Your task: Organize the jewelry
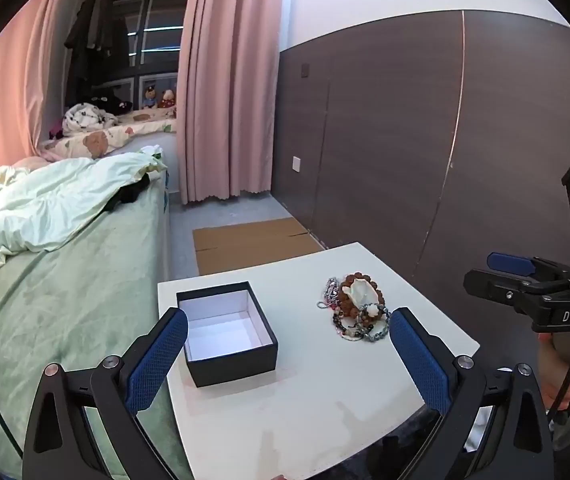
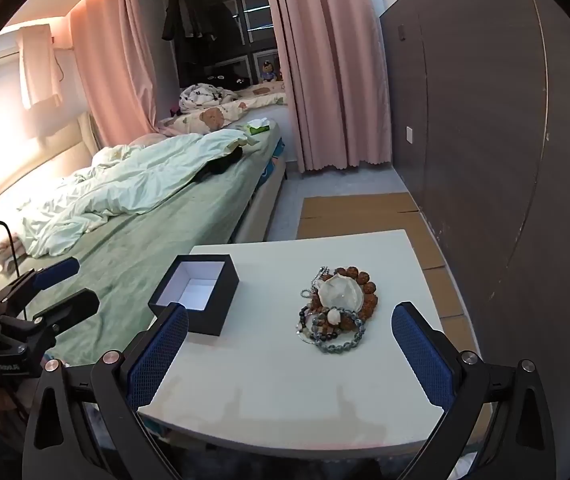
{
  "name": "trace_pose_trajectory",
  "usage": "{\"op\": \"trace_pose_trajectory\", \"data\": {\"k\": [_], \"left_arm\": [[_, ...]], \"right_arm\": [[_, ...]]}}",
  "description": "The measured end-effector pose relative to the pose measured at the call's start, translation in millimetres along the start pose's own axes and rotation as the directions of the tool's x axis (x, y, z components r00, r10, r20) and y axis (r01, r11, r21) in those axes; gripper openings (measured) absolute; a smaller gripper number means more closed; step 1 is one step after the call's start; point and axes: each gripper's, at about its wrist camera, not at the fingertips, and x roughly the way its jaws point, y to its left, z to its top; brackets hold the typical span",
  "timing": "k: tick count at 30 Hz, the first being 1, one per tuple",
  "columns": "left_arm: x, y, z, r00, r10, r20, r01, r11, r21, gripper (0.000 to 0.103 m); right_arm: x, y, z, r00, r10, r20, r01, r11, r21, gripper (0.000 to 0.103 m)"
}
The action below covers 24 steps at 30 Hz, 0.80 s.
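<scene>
Spread blue-padded right gripper [image 2: 289, 344] and left gripper [image 1: 287, 342] hold nothing — tangled bead bracelets [image 2: 335, 310], frame centre, may lift together, missing black cardboard box [image 2: 195, 294].

In the jewelry pile [image 2: 335, 310], overlapping bracelets hide one another; the tangled chains are too small to separate.

The left gripper [image 1: 288, 350] hangs over the near part of a white table [image 1: 317, 408], and its two blue-padded fingers stand wide apart with nothing between them. On the table a black box [image 1: 232, 356] with a white inside stands open at 11 o'clock from the gripper. A heap of jewelry [image 1: 356, 309], with brown beads and chains, lies at 1 o'clock, apart from the box. The right gripper [image 1: 513, 276] shows at 3 o'clock, off the table.
</scene>
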Motion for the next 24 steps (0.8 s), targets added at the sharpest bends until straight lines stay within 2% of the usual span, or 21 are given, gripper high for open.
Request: {"op": "trace_pose_trajectory", "data": {"k": [2,3,24], "left_arm": [[-5.9,5.9,-4.2,0.999,-0.015,0.029,0.016,0.999,-0.043,0.101],[-2.5,8.0,-4.2,1.0,-0.019,0.007,0.02,0.999,-0.051,0.101],[-5.4,10.3,-2.5,0.999,0.022,0.033,-0.019,0.996,-0.088,0.101]], "right_arm": [[-0.5,0.8,-0.6,1.0,-0.001,-0.001,0.001,1.0,-0.004,0.103],[-0.8,1.5,-0.9,1.0,-0.001,0.0,0.001,1.0,-0.004,0.103],[-3.1,8.0,-2.2,0.999,0.021,0.038,-0.021,1.0,-0.009,0.103]]}}
